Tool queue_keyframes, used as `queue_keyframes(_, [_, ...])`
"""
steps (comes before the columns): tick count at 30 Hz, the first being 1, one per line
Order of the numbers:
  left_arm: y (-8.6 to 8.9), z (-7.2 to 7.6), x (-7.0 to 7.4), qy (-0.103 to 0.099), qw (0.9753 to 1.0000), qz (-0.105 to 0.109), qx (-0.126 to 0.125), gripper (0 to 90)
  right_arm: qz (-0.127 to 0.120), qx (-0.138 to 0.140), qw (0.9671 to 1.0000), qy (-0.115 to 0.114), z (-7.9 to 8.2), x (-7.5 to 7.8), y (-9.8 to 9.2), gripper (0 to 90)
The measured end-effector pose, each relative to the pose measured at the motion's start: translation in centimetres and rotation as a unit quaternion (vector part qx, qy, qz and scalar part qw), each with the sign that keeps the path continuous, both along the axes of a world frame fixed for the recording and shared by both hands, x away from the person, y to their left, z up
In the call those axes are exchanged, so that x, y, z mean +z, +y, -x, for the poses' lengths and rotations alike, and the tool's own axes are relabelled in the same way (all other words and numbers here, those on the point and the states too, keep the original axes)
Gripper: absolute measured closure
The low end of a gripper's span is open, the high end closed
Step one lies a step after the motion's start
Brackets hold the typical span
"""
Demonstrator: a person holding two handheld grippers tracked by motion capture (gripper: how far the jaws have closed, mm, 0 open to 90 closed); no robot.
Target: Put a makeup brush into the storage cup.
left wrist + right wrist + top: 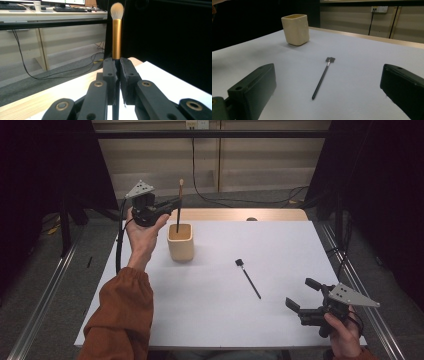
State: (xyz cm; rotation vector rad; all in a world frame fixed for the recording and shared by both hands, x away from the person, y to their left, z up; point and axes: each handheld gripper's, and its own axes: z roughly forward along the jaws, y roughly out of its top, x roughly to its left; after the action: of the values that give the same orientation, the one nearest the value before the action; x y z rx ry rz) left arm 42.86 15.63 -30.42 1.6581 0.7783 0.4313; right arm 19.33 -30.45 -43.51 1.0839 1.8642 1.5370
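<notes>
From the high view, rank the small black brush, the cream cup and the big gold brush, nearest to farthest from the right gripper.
1. Small black brush: flat on the table, up-left of the right gripper.
2. Cream cup: farther left.
3. Gold brush: upright over the cup, clamped in the left gripper.

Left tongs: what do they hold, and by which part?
The left tongs hold a brush upright by its dark handle, just below the gold ferrule, above the cup.
</notes>
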Motion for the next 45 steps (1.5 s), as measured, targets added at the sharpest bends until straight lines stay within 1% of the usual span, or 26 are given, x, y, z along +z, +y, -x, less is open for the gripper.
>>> queue_keyframes(4, [-0.2,-0.4,0.2,-0.002,1.0,0.002,0.003,83.8,0.0,0.0,1.0,0.0,0.0,0.0,0.0,0.0])
queue_keyframes(5, [-0.2,-0.5,0.2,-0.003,1.0,-0.001,0.007,83.9,0.0,0.001,1.0,0.001,0.0,0.0,0.0,0.0])
queue_keyframes(7, [-0.1,-0.9,0.3,-0.003,0.9999,0.003,0.012,83.8,-0.002,0.0,1.0,0.0,0.0,0.0,0.0,0.0])
queue_keyframes(8, [0.0,-1.0,0.3,-0.001,0.9999,-0.002,0.015,83.8,-0.001,-0.001,1.0,0.0,0.0,0.0,0.0,0.0])
queue_keyframes(10, [0.0,-1.4,0.2,0.0,0.9998,-0.007,0.019,83.8,-0.002,-0.001,1.0,-0.001,0.0,0.0,0.0,0.0])
queue_keyframes(13, [0.1,-1.7,-0.1,0.002,0.9998,0.0,0.022,83.8,-0.002,-0.001,1.0,-0.001,0.0,0.0,0.0,0.0])
queue_keyframes(14, [0.1,-1.8,-0.2,0.0,0.9997,-0.002,0.023,83.8,-0.002,-0.001,1.0,-0.001,0.0,0.0,0.0,0.0])
queue_keyframes(17, [0.2,-1.9,-0.2,-0.001,0.9998,-0.008,0.019,83.8,0.001,0.0,1.0,0.001,0.0,-0.1,0.0,0.0])
queue_keyframes(19, [0.2,-1.9,-0.4,0.0,0.9998,-0.006,0.019,83.8,-0.001,-0.001,1.0,0.002,-0.1,-0.1,0.0,0.0])
queue_keyframes(20, [0.2,-1.9,-0.4,-0.002,0.9997,-0.013,0.021,83.9,0.0,0.0,1.0,0.002,-0.1,-0.1,0.0,0.0])
queue_keyframes(21, [0.2,-2.0,-0.5,-0.001,0.9997,-0.014,0.02,83.8,0.0,-0.001,1.0,0.002,-0.1,-0.1,0.0,0.0])
queue_keyframes(24, [0.1,-2.2,-0.8,0.003,0.9999,-0.009,0.013,83.8,-0.001,-0.001,1.0,0.002,-0.1,-0.1,0.0,0.0])
queue_keyframes(26, [0.0,-2.4,-1.0,0.011,0.9999,-0.006,0.012,83.8,-0.001,-0.002,1.0,0.002,-0.1,-0.1,0.0,0.0])
queue_keyframes(27, [-0.1,-2.4,-1.0,0.009,0.9998,-0.012,0.01,83.8,-0.001,0.0,1.0,0.003,-0.1,-0.2,0.0,0.0])
queue_keyframes(29, [-0.1,-2.4,-1.1,0.009,0.9999,-0.012,0.005,83.8,0.0,0.002,1.0,0.006,0.0,-0.2,0.0,0.0])
queue_keyframes(31, [-0.1,-2.5,-1.3,0.01,0.9999,-0.012,0.007,83.9,0.0,0.002,1.0,0.004,-0.1,-0.2,0.0,0.0])
queue_keyframes(32, [0.0,-2.5,-1.4,0.011,0.9999,-0.009,0.007,83.8,0.0,0.002,1.0,0.005,0.0,-0.2,0.0,0.0])
queue_keyframes(36, [0.1,-2.6,-2.0,0.016,0.9997,-0.012,0.011,83.8,0.001,0.001,1.0,0.002,0.0,-0.2,0.0,0.0])
queue_keyframes(38, [0.2,-2.6,-2.4,0.016,0.9998,-0.011,0.01,83.8,0.001,0.001,1.0,0.002,0.0,-0.2,-0.1,0.0])
queue_keyframes(39, [0.2,-2.6,-2.7,0.019,0.9997,-0.007,0.013,83.9,0.001,0.001,1.0,0.002,0.0,-0.2,-0.1,0.0])
queue_keyframes(42, [0.2,-2.6,-3.1,0.022,0.9996,-0.01,0.012,83.8,0.0,0.002,1.0,0.003,0.0,-0.1,0.0,0.0])
queue_keyframes(43, [0.1,-2.6,-3.3,0.022,0.9997,-0.008,0.008,83.8,-0.001,0.002,1.0,0.003,0.0,-0.2,0.0,0.0])
queue_keyframes(45, [0.1,-2.6,-3.6,0.022,0.9996,-0.013,0.007,83.8,-0.001,0.001,1.0,0.002,0.0,-0.1,0.0,0.0])
